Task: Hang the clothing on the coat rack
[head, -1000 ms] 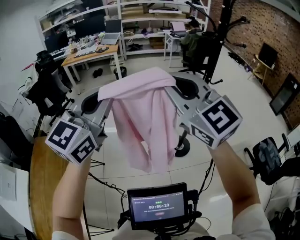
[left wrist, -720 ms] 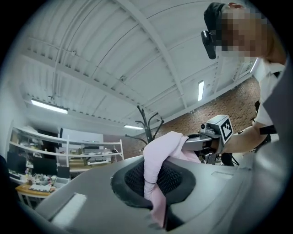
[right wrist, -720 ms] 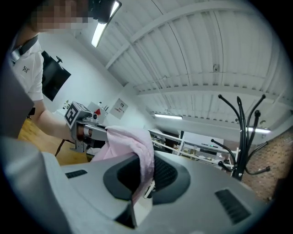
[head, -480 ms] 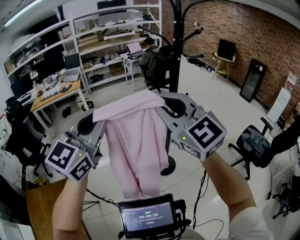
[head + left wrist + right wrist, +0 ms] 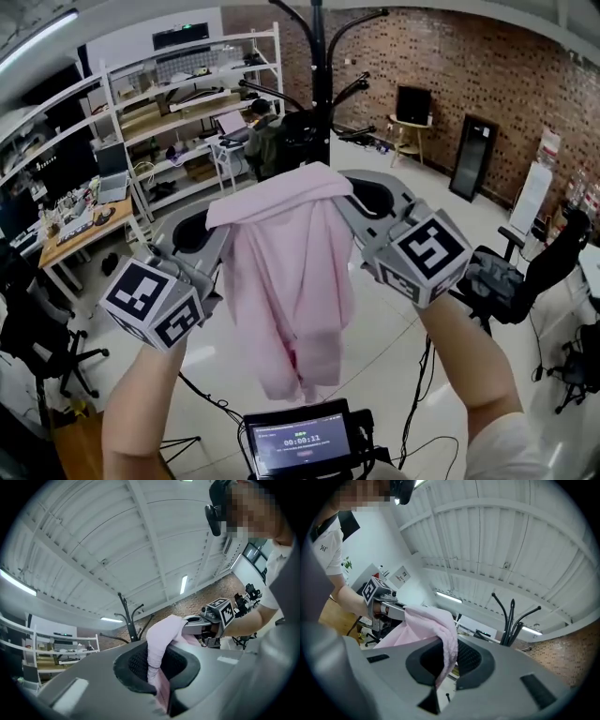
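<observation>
Between my left claw (image 5: 217,223) and right claw (image 5: 349,192), both clamped on it, the pink garment (image 5: 286,281) sags and could miss the coat rack (image 5: 320,75) beyond them.

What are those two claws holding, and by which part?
A pink garment, pinched along its top edge: the left gripper at one end, the right gripper at the other; the rest hangs between.

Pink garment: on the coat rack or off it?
Off: the pink garment hangs from the left gripper and right gripper; the coat rack stands beyond.
</observation>
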Action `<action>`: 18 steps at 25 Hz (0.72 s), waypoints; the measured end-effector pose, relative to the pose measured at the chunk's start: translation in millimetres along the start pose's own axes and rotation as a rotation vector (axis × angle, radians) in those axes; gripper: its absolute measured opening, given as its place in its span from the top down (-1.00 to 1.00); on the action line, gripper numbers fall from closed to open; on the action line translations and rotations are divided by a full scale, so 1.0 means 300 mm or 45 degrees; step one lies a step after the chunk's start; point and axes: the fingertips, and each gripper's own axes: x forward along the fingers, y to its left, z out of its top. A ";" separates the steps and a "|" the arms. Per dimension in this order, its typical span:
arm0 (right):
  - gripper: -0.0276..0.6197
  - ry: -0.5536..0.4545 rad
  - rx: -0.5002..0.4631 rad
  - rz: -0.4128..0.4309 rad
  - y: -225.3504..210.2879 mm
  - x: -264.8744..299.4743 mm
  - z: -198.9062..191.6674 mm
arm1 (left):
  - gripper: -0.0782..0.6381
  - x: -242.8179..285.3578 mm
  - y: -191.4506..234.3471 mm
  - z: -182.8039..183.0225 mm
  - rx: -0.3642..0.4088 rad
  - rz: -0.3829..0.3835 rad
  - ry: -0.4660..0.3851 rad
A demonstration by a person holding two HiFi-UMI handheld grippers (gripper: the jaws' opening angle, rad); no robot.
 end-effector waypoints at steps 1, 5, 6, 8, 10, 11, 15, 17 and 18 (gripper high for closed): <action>0.83 0.002 -0.012 -0.018 -0.030 -0.005 0.003 | 0.74 0.028 0.000 0.008 0.003 -0.008 -0.004; 0.83 0.006 -0.060 -0.081 -0.155 -0.012 0.001 | 0.74 0.142 0.000 0.038 0.003 -0.035 -0.016; 0.83 0.008 -0.075 -0.096 -0.188 -0.012 0.001 | 0.74 0.171 0.001 0.046 0.003 -0.040 -0.018; 0.83 0.012 -0.098 -0.128 -0.255 -0.011 0.006 | 0.74 0.228 0.006 0.067 0.009 -0.043 -0.022; 0.83 0.009 -0.115 -0.155 -0.318 -0.015 0.017 | 0.74 0.284 0.012 0.094 0.019 -0.043 -0.027; 0.83 0.004 -0.127 -0.167 -0.349 -0.019 0.024 | 0.74 0.312 0.012 0.109 0.029 -0.043 -0.029; 0.83 -0.014 -0.190 -0.221 -0.488 -0.045 0.059 | 0.74 0.439 0.010 0.180 0.075 -0.042 -0.043; 0.83 -0.013 -0.219 -0.248 -0.559 -0.042 0.082 | 0.75 0.499 0.029 0.217 0.104 -0.032 -0.041; 0.83 -0.010 -0.236 -0.258 -0.593 -0.037 0.094 | 0.74 0.530 0.043 0.234 0.118 -0.024 -0.036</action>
